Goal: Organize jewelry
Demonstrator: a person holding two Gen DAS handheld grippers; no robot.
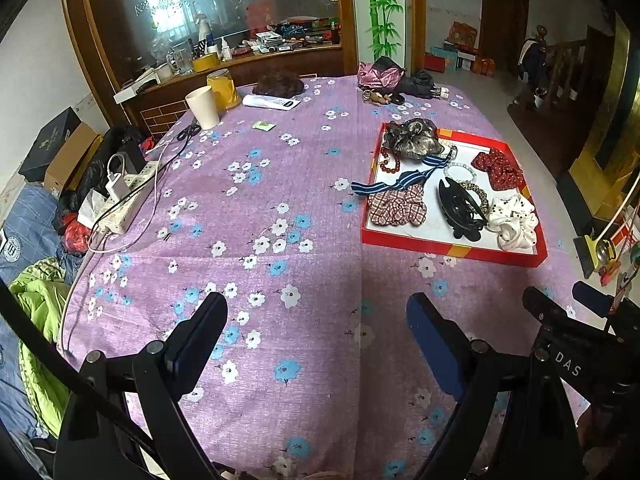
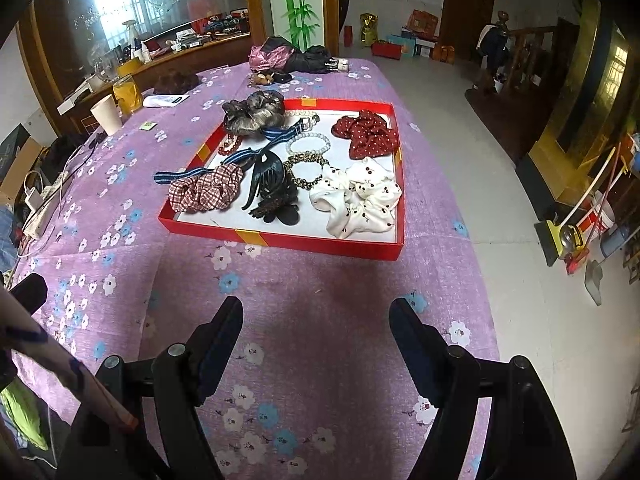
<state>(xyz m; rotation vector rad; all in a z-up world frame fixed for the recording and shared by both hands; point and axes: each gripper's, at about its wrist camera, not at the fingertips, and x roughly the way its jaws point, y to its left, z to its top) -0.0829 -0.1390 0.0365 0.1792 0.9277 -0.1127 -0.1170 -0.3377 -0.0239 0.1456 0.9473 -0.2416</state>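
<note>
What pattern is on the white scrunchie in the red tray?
The white scrunchie has small dark, cherry-like dots; clearest in the right wrist view.

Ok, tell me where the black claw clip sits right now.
In the right wrist view the black claw clip lies in the red tray, near its front edge, between the plaid scrunchie and the white scrunchie.

The red tray (image 2: 280, 240) hides part of its load: the red bead bracelet (image 2: 230, 146) lies half under the grey scrunchie (image 2: 254, 112), and the pearl strand (image 2: 298, 114) disappears behind it. The leopard hair tie (image 2: 306, 170) is partly covered by the black claw clip (image 2: 272, 188). The right claw (image 1: 560, 304) is cut off by the left wrist view's edge. The shelf clutter behind the counter (image 1: 280, 360) is too small to identify.
</note>
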